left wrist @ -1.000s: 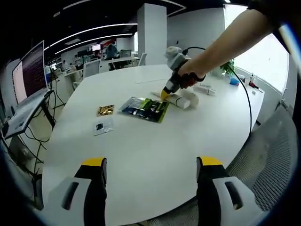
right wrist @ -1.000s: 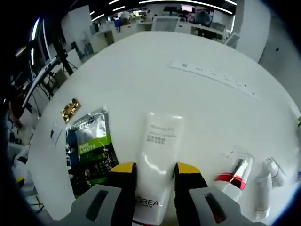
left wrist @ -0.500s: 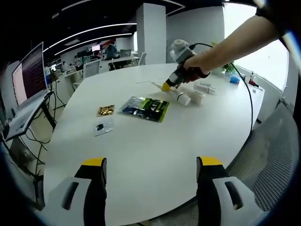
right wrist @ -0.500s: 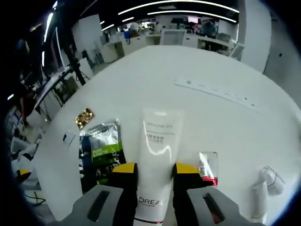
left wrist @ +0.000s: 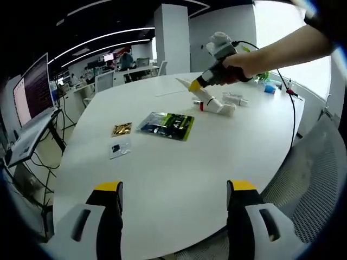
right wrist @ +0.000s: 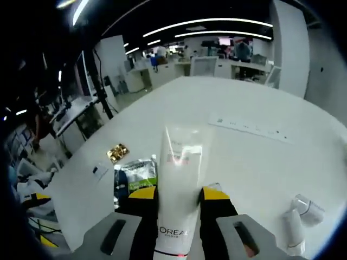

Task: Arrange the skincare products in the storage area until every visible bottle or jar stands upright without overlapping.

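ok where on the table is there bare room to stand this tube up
Bare table between the green sachet and the left gripper; also beyond the white tube, toward the flat strip. Crowded around the small bottles.

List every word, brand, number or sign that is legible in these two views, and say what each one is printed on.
"L'OREAL", on the white tube clamped in the right gripper.
Smaller lines higher on that tube: too blurred to read.
Print on the green and black sachet: too small to read.
Text on the monitor: unreadable.
Small clear packet and gold packet: nothing legible.
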`<state>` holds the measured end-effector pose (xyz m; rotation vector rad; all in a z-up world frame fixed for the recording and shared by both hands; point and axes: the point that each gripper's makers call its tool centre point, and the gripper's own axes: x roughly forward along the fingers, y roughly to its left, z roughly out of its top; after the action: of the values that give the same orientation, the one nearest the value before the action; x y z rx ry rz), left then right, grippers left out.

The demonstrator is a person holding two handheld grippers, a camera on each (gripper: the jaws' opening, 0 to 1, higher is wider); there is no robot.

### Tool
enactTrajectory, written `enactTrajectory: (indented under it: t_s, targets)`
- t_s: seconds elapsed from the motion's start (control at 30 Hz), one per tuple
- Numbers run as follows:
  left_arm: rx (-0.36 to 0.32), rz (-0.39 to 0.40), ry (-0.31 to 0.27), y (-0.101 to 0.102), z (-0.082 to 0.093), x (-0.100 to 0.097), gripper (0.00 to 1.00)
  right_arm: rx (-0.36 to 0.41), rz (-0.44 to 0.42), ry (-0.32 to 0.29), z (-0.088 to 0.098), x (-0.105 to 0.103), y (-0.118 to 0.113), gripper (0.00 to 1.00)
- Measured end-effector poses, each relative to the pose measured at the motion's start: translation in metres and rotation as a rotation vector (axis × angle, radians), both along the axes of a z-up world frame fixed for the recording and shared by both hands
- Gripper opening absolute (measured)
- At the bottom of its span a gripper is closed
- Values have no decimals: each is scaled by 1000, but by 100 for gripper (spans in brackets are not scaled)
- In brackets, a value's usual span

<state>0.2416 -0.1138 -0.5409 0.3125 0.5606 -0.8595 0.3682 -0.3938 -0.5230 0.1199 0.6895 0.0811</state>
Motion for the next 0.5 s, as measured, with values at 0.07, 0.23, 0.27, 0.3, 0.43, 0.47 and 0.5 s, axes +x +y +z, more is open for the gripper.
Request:
enactTrajectory:
  t_s: [0.07, 0.23, 0.27, 0.3, 0.43, 0.47, 0.5]
  targets:
    - [-1, 0, -1, 0, 0, 0, 71, -1, 6, -13, 4, -2, 0, 20]
    - [9, -2, -4, 0, 1, 0, 71, -3, 34, -81, 19, -17, 9, 21]
    - [9, -2, -5, 1, 1, 0, 71, -4, 34, -86, 23, -23, 11, 21]
    - [10, -3, -6, 0, 1, 0, 71, -7, 35, -92, 26, -26, 12, 21]
    - [-3, -3, -12, -1, 3, 0, 72, -5, 34, -129, 36, -35, 13, 21]
    - [-13, -3, -12, -1, 4, 0, 72, -5, 32, -138, 40, -35, 12, 21]
    - [-26, 0, -11, -2, 5, 1, 72, -5, 33, -151, 45, -34, 10, 21]
